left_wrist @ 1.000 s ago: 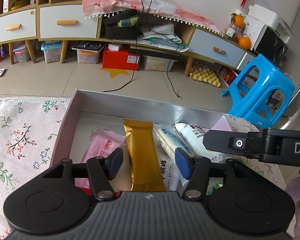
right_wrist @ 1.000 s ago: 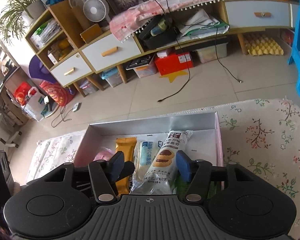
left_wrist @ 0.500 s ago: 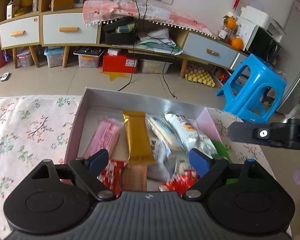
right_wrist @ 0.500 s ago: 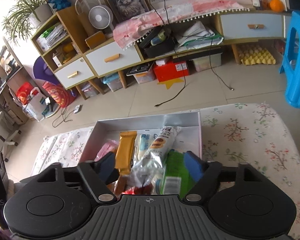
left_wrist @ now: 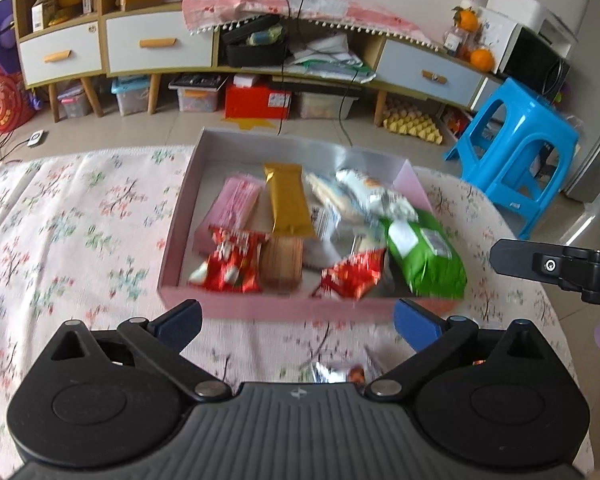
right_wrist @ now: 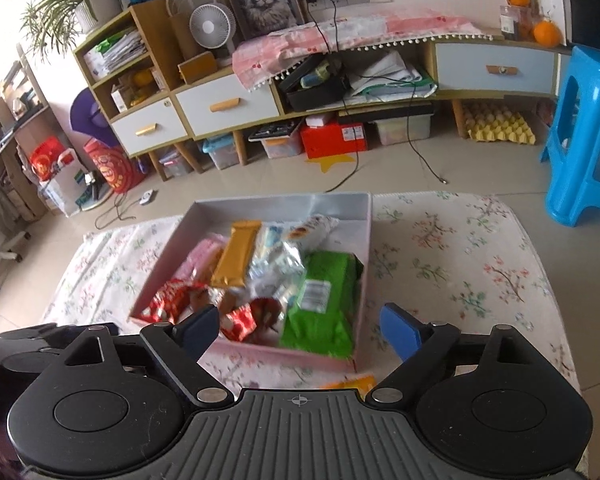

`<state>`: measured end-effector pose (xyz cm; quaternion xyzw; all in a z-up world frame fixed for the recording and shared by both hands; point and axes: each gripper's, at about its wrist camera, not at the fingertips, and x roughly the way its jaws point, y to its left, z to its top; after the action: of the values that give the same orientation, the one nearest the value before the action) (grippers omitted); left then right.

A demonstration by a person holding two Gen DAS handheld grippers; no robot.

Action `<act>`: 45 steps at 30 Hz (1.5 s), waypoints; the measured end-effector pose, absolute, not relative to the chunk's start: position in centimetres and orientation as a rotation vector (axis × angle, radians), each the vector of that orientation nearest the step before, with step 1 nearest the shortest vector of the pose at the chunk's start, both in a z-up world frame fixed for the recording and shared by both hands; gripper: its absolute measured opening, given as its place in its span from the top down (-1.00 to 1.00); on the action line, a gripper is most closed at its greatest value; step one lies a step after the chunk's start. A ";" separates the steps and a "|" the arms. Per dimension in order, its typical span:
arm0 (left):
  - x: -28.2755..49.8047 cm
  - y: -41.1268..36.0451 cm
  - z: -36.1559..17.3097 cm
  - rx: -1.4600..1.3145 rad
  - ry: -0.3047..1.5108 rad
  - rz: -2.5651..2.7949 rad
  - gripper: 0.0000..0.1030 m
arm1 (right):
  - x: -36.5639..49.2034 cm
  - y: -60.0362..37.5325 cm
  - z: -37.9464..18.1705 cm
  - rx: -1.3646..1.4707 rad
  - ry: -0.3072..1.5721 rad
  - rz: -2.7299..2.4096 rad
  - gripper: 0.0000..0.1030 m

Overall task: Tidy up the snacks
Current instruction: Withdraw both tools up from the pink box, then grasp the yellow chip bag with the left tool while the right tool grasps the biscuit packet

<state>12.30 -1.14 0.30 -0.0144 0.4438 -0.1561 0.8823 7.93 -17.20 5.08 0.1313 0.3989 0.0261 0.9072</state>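
Snacks fill the pink box [left_wrist: 284, 307] ahead of both my claws: a gold bar [left_wrist: 287, 205], a pink pack [left_wrist: 233, 209], two red wrappers, a green bag [left_wrist: 425, 255] and some pale packets, all lying inside on the flowered cloth [left_wrist: 80, 220]. My left gripper [left_wrist: 296, 325] stands spread wide with nothing between its fingers, and my right gripper [right_wrist: 300, 327] is spread just as wide and just as empty. What matters now, I judge, is what lies outside the box, on the cloth between its near wall and me. In the left wrist view a small silver-wrapped piece [left_wrist: 336, 372] shows just under that claw, a little right of its middle, partly hidden by the claw's body. In the right wrist view an orange packet [right_wrist: 350, 383] peeks out just short of the box's near right corner, below and between the right fingers, its long axis running roughly crosswise. I cannot tell whether these are two snacks or one. Either way it lies below me and nearer than the box, so I would have to drop and draw back, not reach forward.
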 end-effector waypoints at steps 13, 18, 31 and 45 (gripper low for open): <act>9.0 -3.2 -3.0 -0.042 1.018 -0.275 -0.98 | 6.4 -21.3 -0.6 0.306 0.928 -0.186 -0.74; 8.6 -4.8 -4.2 -0.032 1.060 -0.295 -0.81 | 6.8 -23.4 -3.1 0.355 0.982 -0.272 -0.73; 6.1 -5.7 -5.1 0.158 1.021 -0.350 -0.15 | 6.3 -21.3 -4.9 0.131 0.994 -0.182 0.01; 2.4 0.1 -4.3 0.190 0.928 -0.465 0.05 | 1.0 -21.6 -4.6 0.040 0.947 0.011 0.03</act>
<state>2.43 0.15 -4.30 0.0907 0.4429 -0.2216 0.8640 0.97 -21.64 -4.55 0.0191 0.4561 0.0054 0.8897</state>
